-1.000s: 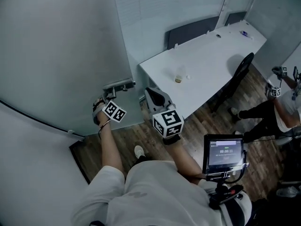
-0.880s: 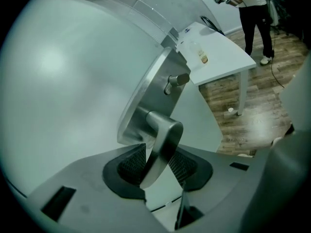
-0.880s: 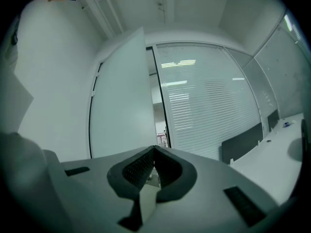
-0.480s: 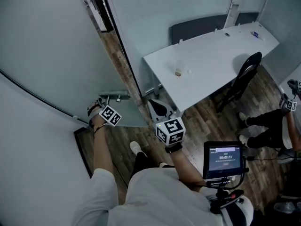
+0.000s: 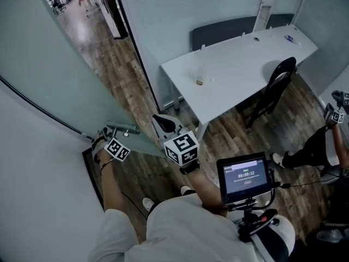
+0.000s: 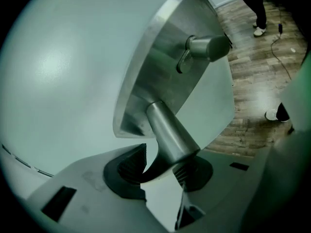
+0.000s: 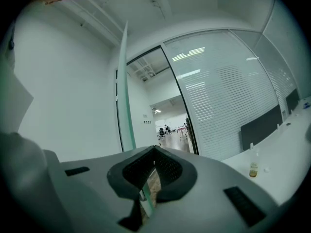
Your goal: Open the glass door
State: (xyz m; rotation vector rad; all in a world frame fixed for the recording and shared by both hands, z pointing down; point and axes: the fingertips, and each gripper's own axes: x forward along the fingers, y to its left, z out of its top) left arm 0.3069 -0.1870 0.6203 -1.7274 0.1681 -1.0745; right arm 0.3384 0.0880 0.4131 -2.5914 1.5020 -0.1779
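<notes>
Clamping the handle (image 6: 170, 135) with the left gripper (image 6: 163, 166), pads (image 6: 132, 165) pressed on either side of the steel bar near its free end. Keeping the right gripper (image 7: 153, 171) closed on nothing, at frame centre in the head view. Holding the door (image 5: 60, 75) swung well open across the left of the head view, with the corridor (image 5: 82, 10) showing at upper left.

Could slip off the handle: round, smooth steel, gripped close to the tip, so easily lost by pulling along the bar rather than across it. Could also bang the door into the wall (image 5: 38, 201) at lower left by swinging too far; hard to judge the gap there from above. Could catch the right gripper on the glass edge, near its tip in the right gripper view.

Around: table (image 5: 240, 64) with a small bottle (image 5: 199, 81) at upper right, chair (image 5: 275, 86) beside it, screen (image 5: 244, 176) at lower right, another person (image 5: 327, 141) at the right edge. No obstacle seen in the doorway itself.
</notes>
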